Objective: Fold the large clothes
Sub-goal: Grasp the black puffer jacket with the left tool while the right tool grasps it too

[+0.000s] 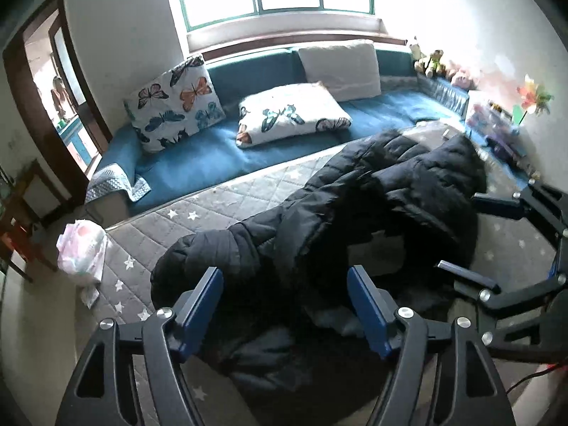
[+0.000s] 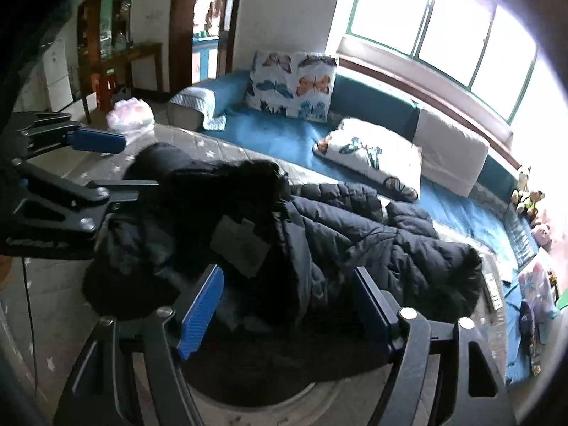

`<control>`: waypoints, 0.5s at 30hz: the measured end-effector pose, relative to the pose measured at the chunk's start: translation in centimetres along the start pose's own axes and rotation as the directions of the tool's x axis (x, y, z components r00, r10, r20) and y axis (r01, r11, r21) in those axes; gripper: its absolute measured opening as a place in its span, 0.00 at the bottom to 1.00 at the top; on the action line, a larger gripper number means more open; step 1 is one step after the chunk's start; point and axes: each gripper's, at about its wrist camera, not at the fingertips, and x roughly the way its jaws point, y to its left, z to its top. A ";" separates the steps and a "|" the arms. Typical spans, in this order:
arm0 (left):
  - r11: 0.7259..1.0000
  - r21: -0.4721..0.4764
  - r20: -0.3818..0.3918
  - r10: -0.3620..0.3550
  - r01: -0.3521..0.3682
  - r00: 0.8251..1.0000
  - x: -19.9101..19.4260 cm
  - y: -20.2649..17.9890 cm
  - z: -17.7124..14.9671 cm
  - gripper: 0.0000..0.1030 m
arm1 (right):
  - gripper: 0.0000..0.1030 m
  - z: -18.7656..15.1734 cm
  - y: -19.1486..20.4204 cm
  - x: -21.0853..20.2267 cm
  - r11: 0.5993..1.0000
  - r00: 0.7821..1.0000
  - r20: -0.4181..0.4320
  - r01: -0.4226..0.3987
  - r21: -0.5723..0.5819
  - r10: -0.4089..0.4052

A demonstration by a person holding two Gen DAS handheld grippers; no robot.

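A large black quilted puffer jacket (image 1: 355, 206) lies crumpled on a grey star-patterned quilted mat (image 1: 220, 198). It also shows in the right wrist view (image 2: 355, 241), with a grey label patch showing on its lining. My left gripper (image 1: 284, 294) is open, above the jacket's near part. My right gripper (image 2: 287, 301) is open, above the jacket's near edge. The right gripper shows at the right edge of the left wrist view (image 1: 472, 234), open. The left gripper shows at the left of the right wrist view (image 2: 124, 163), open. Neither holds anything.
A blue sofa (image 1: 220, 149) runs behind the mat with butterfly cushions (image 1: 174, 103) and a white pillow (image 1: 340, 67). A plastic bag (image 1: 83, 248) stands at the mat's left corner. Soft toys (image 1: 433, 60) and clutter sit at the far right. A doorway (image 1: 60, 81) opens on the left.
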 end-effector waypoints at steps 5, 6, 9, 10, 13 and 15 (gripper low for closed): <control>1.000 -0.019 -0.068 -0.022 0.021 0.997 4.9 0.7 0.7 0.59 | 0.66 0.3 -0.7 3.3 0.999 0.997 -0.069 -0.014 0.033 0.017; 0.999 -0.015 -0.083 -0.038 0.037 0.996 5.9 0.7 0.5 0.52 | 0.54 0.2 -0.8 3.9 0.999 0.996 -0.088 -0.019 0.044 0.023; 0.993 -0.034 -0.125 -0.113 0.110 0.986 7.8 0.7 0.1 0.10 | 0.16 -0.1 -0.9 5.0 0.994 0.987 -0.136 -0.075 0.079 0.085; 0.992 -0.039 -0.113 -0.123 0.119 0.986 7.9 0.7 -0.1 0.09 | 0.13 -0.3 -0.7 4.6 0.994 0.989 -0.126 -0.075 0.075 0.084; 0.993 -0.010 -0.068 -0.122 0.121 0.990 6.2 0.1 -0.6 0.07 | 0.10 -0.9 -0.6 2.3 0.993 0.991 -0.087 -0.094 0.073 0.101; 0.991 0.007 -0.041 -0.130 0.130 0.991 4.0 -0.4 -1.1 0.07 | 0.09 -1.3 -0.6 0.2 0.992 0.993 -0.053 -0.105 0.070 0.109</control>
